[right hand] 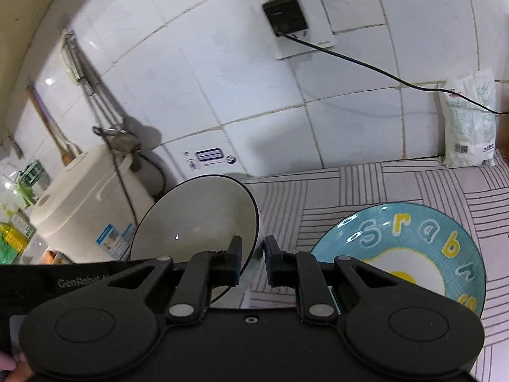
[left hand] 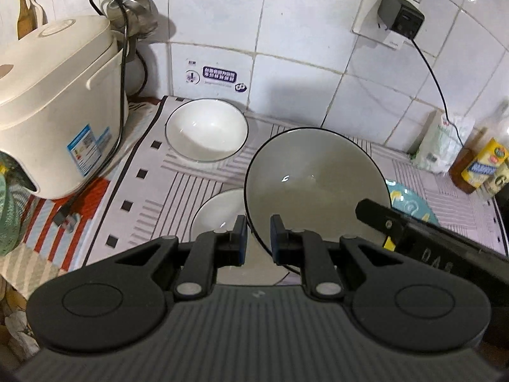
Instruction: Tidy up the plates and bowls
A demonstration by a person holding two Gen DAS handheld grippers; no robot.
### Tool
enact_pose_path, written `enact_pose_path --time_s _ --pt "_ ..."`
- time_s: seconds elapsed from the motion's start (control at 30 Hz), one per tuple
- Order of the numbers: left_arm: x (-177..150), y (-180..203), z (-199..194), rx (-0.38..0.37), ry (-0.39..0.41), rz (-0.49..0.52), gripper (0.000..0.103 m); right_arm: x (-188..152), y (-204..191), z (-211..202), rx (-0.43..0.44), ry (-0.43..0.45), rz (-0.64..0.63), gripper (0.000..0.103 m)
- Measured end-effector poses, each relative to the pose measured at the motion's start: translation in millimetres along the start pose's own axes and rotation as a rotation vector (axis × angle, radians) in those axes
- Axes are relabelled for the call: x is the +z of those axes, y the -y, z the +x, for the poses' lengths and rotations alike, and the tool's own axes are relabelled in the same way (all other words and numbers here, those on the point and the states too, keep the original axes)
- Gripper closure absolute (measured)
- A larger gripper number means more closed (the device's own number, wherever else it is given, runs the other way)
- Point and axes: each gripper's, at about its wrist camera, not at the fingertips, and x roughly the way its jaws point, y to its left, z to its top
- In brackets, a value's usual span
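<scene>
Left gripper [left hand: 258, 238] is clamped on the near rim of a grey bowl [left hand: 318, 187] with a dark edge, rim passing between the two pads, bowl tilted up off the striped mat [left hand: 143, 191]. Right gripper [right hand: 253, 261] pinches the same grey bowl [right hand: 197, 222] from the other side: left finger inside the bowl, right finger outside, gap narrow, wall between them. So both grippers hold one bowl, raised and tipped. On the mat behind it: a white bowl [left hand: 206, 130] with a thin dark rim sits upright near the tiled wall [left hand: 302, 47], and a second white bowl [left hand: 219, 213] lies just beside and partly under the grey one. A blue plate [right hand: 410, 248] with yellow and white lettering lies flat on the mat to the right of the grey bowl, partly hidden by the right gripper body. Cream rice cooker [left hand: 57, 102] stands at the left edge of the mat. White bag [right hand: 470, 117] leans against the wall at far right.
</scene>
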Motion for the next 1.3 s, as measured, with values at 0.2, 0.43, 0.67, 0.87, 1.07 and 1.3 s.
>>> enact_pose_path --time_s 0.2,0.43,0.67,0.87,1.07,1.3 --pt "-17 -8 -1 0.032 -0.021 0.004 0.09 -10 -11 -5 0.018 0.001 0.008 0.084" --pt "-26 -21 4 0.053 -0.039 -0.019 0.089 -25 -19 3 0.049 -0.007 -0.021 0.084" --pt "-25 -42 26 0.021 -0.125 -0.126 0.089 -35 -23 20 0.053 -0.028 -0.037 0.084" --pt "-22 -53 43 0.009 -0.171 -0.146 0.089 -40 -30 35 0.036 -0.025 -0.114 0.084" --pt "-14 -59 49 0.009 -0.178 -0.17 0.089 -37 -35 51 0.036 -0.039 -0.201 0.085" --pt "-13 -60 60 -0.012 -0.212 -0.179 0.089 -38 -38 62 -0.013 -0.064 -0.298 0.085"
